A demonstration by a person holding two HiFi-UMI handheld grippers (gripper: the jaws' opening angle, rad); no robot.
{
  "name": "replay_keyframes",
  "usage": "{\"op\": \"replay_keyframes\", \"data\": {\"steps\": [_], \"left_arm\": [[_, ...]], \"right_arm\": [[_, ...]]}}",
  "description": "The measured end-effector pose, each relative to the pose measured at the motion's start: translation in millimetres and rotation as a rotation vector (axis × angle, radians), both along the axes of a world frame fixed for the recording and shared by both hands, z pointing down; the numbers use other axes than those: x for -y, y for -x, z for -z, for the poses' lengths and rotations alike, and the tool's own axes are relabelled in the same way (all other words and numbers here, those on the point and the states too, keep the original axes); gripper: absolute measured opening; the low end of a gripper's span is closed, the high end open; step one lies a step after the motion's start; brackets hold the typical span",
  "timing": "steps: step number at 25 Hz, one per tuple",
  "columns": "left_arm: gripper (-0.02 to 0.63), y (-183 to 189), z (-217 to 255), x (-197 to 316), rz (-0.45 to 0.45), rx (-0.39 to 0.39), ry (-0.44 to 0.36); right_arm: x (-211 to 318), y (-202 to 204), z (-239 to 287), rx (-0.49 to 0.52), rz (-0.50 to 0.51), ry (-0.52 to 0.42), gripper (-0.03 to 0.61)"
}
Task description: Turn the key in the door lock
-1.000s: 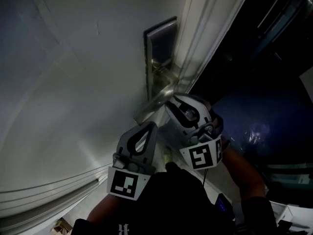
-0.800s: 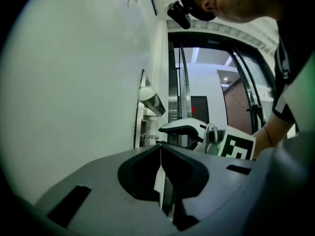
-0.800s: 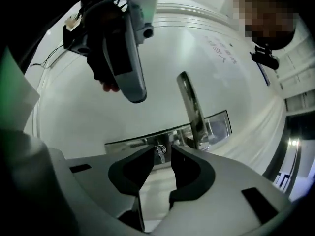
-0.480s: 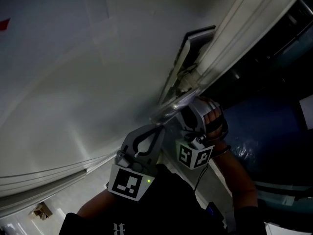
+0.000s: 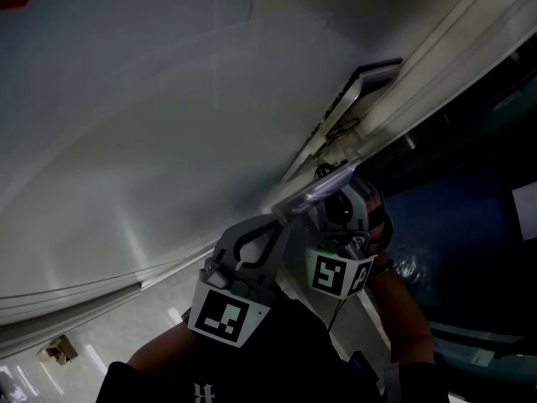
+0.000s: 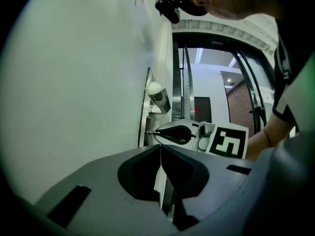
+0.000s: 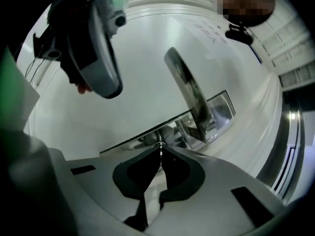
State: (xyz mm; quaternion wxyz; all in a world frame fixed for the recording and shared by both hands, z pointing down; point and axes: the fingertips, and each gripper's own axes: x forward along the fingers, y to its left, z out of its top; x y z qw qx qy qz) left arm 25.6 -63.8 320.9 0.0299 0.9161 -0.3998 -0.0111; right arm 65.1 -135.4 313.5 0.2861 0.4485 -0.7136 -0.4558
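Observation:
A white door [image 5: 151, 141] carries a metal lock plate [image 5: 357, 91] with a lever handle [image 5: 312, 193]. My right gripper [image 5: 323, 208] sits just under the handle, its jaws shut on a small key [image 6: 147, 132] whose tip meets the lock plate [image 6: 146, 107]. From the right gripper's own camera, the key [image 7: 160, 144] shows only as a thin metal sliver at the closed tips, with the lock plate [image 7: 216, 114] and the handle [image 7: 189, 90] right ahead. My left gripper [image 5: 270, 225] hangs beside it, shut and holding nothing, a little short of the door.
The door frame [image 5: 436, 57] runs along the right, with a dark opening [image 5: 470, 183] beyond it. Through the doorway a lit corridor with glass doors [image 6: 206, 82] is visible. A small object [image 5: 57, 351] lies on the floor at lower left.
The head view has swung, so the lock plate now sits higher and further right in the picture. Both grippers keep their places at the lock, the right one still under the handle.

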Motion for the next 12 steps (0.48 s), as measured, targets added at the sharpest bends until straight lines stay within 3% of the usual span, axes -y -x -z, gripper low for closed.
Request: {"op": "replay_keyframes", "data": {"steps": [8, 12], "left_arm": [[0.008, -0.4, 1.8, 0.0, 0.002, 0.007, -0.007], [0.008, -0.3, 2.2, 0.2, 0.004, 0.007, -0.008]], "right_arm": [[3.6, -6.7, 4.4, 0.546, 0.034, 0.413, 0.021], [7.3, -11.6, 7.0, 0.798, 0.11, 0.6, 0.021]]}}
